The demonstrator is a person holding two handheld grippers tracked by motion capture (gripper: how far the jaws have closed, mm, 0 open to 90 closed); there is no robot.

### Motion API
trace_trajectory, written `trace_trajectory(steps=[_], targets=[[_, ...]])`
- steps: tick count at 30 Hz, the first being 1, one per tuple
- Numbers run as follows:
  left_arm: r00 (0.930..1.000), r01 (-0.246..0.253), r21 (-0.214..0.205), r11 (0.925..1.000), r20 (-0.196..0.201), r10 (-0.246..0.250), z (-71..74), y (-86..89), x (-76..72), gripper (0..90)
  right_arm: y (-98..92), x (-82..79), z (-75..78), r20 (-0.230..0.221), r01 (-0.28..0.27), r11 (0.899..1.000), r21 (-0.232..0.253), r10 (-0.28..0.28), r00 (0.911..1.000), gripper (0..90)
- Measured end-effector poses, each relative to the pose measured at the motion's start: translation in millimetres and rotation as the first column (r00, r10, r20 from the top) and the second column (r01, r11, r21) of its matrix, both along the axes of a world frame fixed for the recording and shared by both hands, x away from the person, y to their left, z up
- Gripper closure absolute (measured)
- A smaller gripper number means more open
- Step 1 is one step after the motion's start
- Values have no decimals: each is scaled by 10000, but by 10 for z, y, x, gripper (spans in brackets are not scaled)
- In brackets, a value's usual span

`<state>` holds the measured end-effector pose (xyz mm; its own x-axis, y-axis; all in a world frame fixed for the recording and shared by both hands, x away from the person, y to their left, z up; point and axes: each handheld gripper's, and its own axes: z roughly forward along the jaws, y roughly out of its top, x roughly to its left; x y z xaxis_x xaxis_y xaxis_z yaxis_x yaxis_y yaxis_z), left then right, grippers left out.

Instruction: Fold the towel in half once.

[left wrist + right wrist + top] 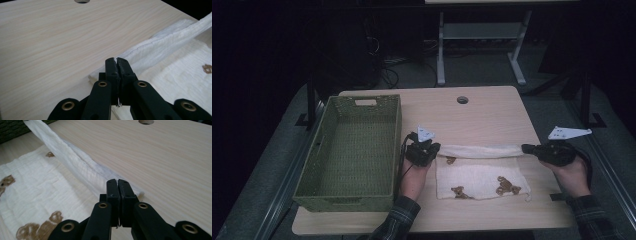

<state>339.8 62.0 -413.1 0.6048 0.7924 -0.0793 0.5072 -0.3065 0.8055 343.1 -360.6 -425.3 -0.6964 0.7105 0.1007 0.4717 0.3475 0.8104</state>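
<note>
Nearest the camera in the high view, two plaid sleeves enter from the near edge, each hand carrying a gripper over the pale wooden worktop (482, 112). Left gripper (432, 150) has its fingers pressed together on the left far corner of the cloth (479, 177); in the left gripper view a sliver of white fabric shows pinched between the closed fingers (112, 68). Right gripper (527, 148) is likewise clamped on the right far corner, fingers (112, 190) together with the cloth's edge caught between them. Between the two grips the far edge is drawn into a taut, slightly raised band, while the remainder lies flat on the worktop toward the near side, right of centre. Cloth appearance: off-white, crinkled gauze-like weave, hemmed edge, printed with small brown bears. Handling judgement: light, soft and limp, with no stiffness of its own; it will sag and fold wherever unsupported, and thin fabric could slip from a shallow pinch. Corners or the hem are the sound places to hold, as at present, keeping tension between both hands. Green woven basket (352, 150) stands on the left of the worktop, just beside the left gripper, apart from the cloth.
</note>
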Motion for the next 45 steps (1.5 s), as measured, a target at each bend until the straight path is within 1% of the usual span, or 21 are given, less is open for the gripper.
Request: trace_trajectory(steps=[4, 7, 12, 13, 15, 16, 19, 22, 23, 25, 28, 30, 32, 33, 34, 36, 39, 41, 43, 44, 45], targets=[[9999, 103, 104, 9999, -84, -102, -27, 1, -110, 880, -4, -93, -19, -35, -58, 10000, -22, 58, 10000, 881], [9998, 194, 265, 9995, -87, -192, -43, -1, -199, 880, 0, -180, -30, -41, -101, 9999, -34, 101, 9999, 881], [9995, 263, 287, 9992, -152, -259, -66, 19, -341, 880, -13, -340, -69, -114, -241, 9996, -121, 239, 9996, 881], [9994, 300, 396, 9988, -155, -294, -69, 27, -360, 880, -21, -364, -79, -79, -284, 9995, -129, 283, 9996, 881], [9993, 329, 440, 9985, -189, -320, -80, 35, -391, 880, -35, -407, -92, -100, -314, 9994, -117, 313, 9995, 881], [9993, 312, 379, 9988, -212, -304, -84, 32, -403, 880, -40, -427, -101, -136, -307, 9995, -114, 306, 9994, 881], [9991, 360, 542, 9979, -227, -348, -85, 29, -447, 880, -46, -470, -138, -215, -383, 9992, -116, 380, 9990, 879], [9990, 400, 612, 9973, -216, -387, -85, 27, -496, 880, -50, -515, -164, -275, -487, 9985, -233, 481, 9985, 879], [9990, 391, 564, 9976, -259, -377, -91, 17, -518, 880, -53, -524, -165, -297, -492, 9985, -244, 485, 9984, 879], [9981, 521, 711, 9961, -373, -496, -115, -14, -570, 880, -62, -555, -171, -251, -453, 9986, -267, 446, 9987, 880], [9974, 629, 905, 9939, -405, -594, -142, -33, -629, 880, -77, -587, -177, -292, -436, 9987, -282, 427, 9987, 879], [9970, 670, 915, 9936, -459, -630, -156, -22, -656, 880, -88, -609, -187, -280, -487, 9984, -295, 479, 9985, 879], [9959, 747, 955, 9926, -586, -693, -182, -22, -683, 880, -83, -642, -212, -431, -504, 9983, -295, 492, 9979, 879], [9955, 759, 974, 9924, -636, -699, -193, -26, -697, 880, -82, -652, -226, -430, -509, 9982, -328, 495, 9978, 880], [9954, 777, 966, 9923, -633, -718, -198, -28, -708, 881, -81, -668, -232, -517, -526, 9981, -328, 509, 9974, 879], [9949, 832, 1020, 9913, -656, -768, -196, -27, -738, 880, -88, -699, -228, -436, -480, 9983, -319, 466, 9980, 880], [9947, 857, 918, 9921, -637, -801, -175, -5, -787, 882, -109, -751, -217, -363, -469, 9986, -228, 460, 9983, 881], [9945, 886, 918, 9918, -645, -828, -175, 5, -823, 882, -120, -797, -212, -416, -491, 9986, -185, 483, 9980, 882], [9933, 970, 973, 9905, -723, -901, -197, 10, -862, 882, -119, -833, -236, -493, -570, 9980, -256, 557, 9972, 882], [9919, 1058, 1102, 9883, -821, -971, -212, 9, -874, 882, -112, -845, -257, -553, -595, 9978, -304, 578, 9968, 882], [9914, 1055, 1067, 9887, -890, -962, -233, 2, -886, 881, -110, -855, -276, -654, -657, 9971, -385, 631, 9959, 882]])
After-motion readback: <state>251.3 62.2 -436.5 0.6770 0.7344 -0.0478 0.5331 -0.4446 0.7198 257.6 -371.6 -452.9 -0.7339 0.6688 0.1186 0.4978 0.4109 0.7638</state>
